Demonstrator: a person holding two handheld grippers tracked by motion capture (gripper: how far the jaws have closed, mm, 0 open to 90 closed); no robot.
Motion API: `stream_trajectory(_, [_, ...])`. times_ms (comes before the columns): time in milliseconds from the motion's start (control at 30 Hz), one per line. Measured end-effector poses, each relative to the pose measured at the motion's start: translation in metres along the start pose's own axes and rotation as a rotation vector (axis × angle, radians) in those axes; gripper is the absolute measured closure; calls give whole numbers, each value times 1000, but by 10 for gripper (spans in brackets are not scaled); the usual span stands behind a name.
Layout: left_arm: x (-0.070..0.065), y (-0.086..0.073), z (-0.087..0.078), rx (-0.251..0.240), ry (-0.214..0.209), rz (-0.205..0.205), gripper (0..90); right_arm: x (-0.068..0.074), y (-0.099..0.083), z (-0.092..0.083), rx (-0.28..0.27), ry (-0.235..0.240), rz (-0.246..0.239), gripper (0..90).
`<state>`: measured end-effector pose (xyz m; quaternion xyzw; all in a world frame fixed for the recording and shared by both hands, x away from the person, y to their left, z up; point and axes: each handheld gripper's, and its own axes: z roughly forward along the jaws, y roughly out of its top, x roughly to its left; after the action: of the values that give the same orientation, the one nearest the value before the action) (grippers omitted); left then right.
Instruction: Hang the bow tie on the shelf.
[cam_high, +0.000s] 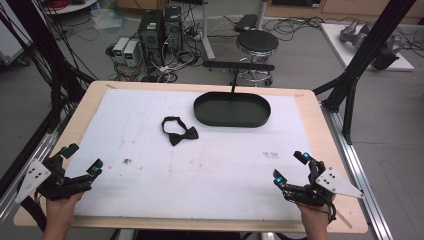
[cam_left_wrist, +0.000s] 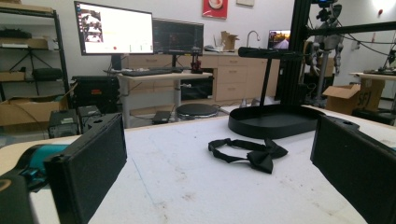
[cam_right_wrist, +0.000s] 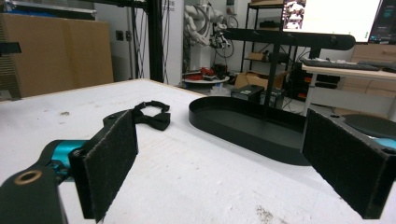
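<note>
A black bow tie (cam_high: 178, 131) with its strap looped lies on the white mat, a little left of the middle. Behind it to the right stands a black oval tray (cam_high: 233, 120) with an upright T-shaped stand (cam_high: 238, 65) rising from it. My left gripper (cam_high: 82, 160) rests at the near left corner, jaws wide apart and nothing between them. At the near right, my right gripper (cam_high: 290, 166) is open too, also empty. The left gripper view shows the bow tie (cam_left_wrist: 252, 152) ahead and the tray (cam_left_wrist: 275, 122) beyond. In the right gripper view the bow tie (cam_right_wrist: 152, 115) sits left of the tray (cam_right_wrist: 247, 129).
A white mat (cam_high: 200, 165) with a few dirt marks covers most of the wooden table (cam_high: 312, 107). Black frame posts (cam_high: 350, 80) stand off the table's right edge. On the floor behind are a stool (cam_high: 256, 44), computers and cables.
</note>
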<state>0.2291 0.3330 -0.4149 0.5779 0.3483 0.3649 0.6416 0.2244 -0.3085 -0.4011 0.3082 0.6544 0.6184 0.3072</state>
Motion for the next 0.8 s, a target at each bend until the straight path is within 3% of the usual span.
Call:
stream_trajectory(233, [1,1,3,4,-16,-10,42,2,0,1,2,6,-1,103])
stream_trajectory(300, [1,1,6,3,-19,-14,89,1,0,0,2,8,-4,103])
stream_trajectory(400, [0,2,12,15,-33,-12,90,0,0,-3,7,-2,2,103])
stream_trajectory(500, [-2,4,17,16,-57,-11,94,0,0,-7,-4,-2,10,102])
stream_trajectory(633, [-8,10,26,52,-86,35,108,1,1,-8,-3,0,12,102])
stream_trajectory(800, [-17,17,41,91,-164,48,128,5,1,-3,10,23,-6,103])
